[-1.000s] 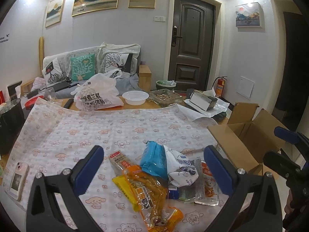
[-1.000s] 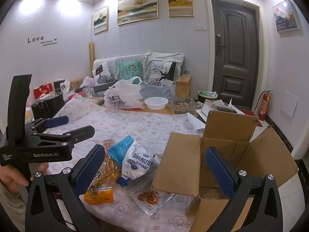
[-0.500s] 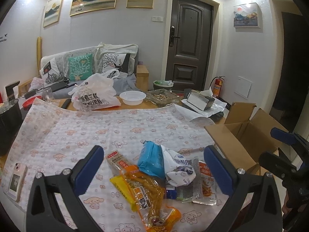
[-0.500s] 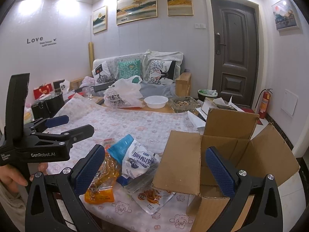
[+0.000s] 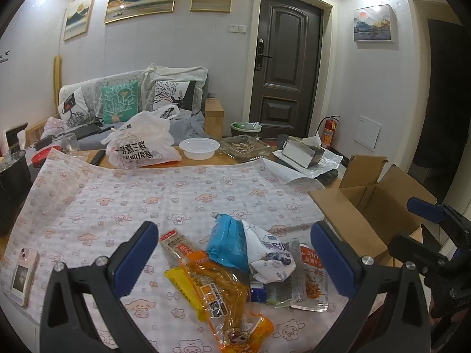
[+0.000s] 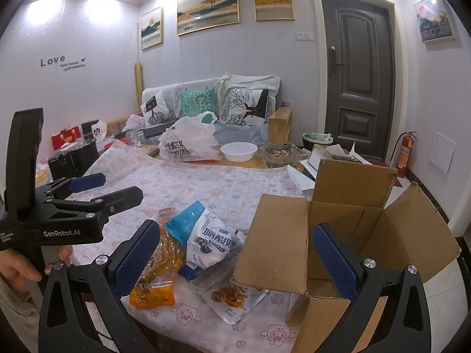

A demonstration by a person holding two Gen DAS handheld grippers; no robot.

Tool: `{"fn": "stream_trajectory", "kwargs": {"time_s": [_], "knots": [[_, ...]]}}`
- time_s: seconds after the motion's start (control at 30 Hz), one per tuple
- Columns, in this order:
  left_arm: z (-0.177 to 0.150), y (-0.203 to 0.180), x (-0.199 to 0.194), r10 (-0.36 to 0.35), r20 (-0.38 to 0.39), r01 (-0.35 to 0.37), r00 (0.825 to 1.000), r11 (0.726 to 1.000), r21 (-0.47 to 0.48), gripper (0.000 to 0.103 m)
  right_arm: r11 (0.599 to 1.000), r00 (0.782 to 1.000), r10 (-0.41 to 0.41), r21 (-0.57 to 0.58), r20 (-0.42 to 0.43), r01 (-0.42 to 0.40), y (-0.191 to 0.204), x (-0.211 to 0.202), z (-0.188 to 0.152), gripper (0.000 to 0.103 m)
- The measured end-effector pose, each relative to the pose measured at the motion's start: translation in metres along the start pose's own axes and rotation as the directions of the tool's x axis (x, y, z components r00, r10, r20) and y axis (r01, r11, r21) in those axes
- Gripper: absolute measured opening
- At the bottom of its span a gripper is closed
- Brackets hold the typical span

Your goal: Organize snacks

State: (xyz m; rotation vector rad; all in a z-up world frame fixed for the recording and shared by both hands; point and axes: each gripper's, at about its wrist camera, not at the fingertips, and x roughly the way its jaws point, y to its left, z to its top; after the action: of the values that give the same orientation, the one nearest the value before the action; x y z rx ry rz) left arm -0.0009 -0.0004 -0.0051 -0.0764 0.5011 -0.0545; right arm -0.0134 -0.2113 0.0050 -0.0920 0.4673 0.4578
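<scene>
A pile of snack packets lies on the patterned tablecloth (image 5: pixel 123 197): an orange packet (image 5: pixel 223 291), a blue packet (image 5: pixel 226 242), a white packet (image 5: pixel 270 253) and a clear packet of red strips (image 5: pixel 312 276). The pile also shows in the right wrist view, with the orange packet (image 6: pixel 159 273) and white packet (image 6: pixel 212 241). An open cardboard box (image 6: pixel 353 235) stands right of the pile, past the table's edge. My left gripper (image 5: pixel 232 253) is open and empty, just above the pile. My right gripper (image 6: pixel 235 253) is open and empty, between the pile and the box.
A phone (image 5: pixel 22 276) lies at the table's left edge. A white plastic bag (image 5: pixel 141 147), a white bowl (image 5: pixel 198 148), a glass tray (image 5: pixel 244 147) and a tissue holder (image 5: pixel 303 154) stand at the far side. A black pot (image 6: pixel 73 158) is far left.
The left gripper has drifted slightly to the right and forward over the snack pile. The right gripper has barely moved. Both stay open.
</scene>
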Motion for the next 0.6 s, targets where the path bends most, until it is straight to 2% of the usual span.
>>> {"fn": "stream_trajectory", "kwargs": {"time_s": [0.2,0.33,0.6], "knots": [[-0.001,0.000,0.001,-0.021,-0.001,0.021,1.000,1.000,-0.005,0.102,1.000,1.000,-0.007,-0.004,-0.004,0.007,0.000,0.002,0.000,0.103],[-0.002,0.003,0.005,-0.060,-0.006,0.060,0.998,0.998,-0.013,0.102,0.998,0.998,-0.062,-0.022,0.008,0.062,0.006,0.000,0.001,0.103],[-0.001,0.039,0.018,-0.161,-0.023,0.159,0.987,0.986,-0.046,0.102,0.995,1.000,-0.008,-0.101,-0.027,0.005,0.037,0.012,0.007,0.103]]}}
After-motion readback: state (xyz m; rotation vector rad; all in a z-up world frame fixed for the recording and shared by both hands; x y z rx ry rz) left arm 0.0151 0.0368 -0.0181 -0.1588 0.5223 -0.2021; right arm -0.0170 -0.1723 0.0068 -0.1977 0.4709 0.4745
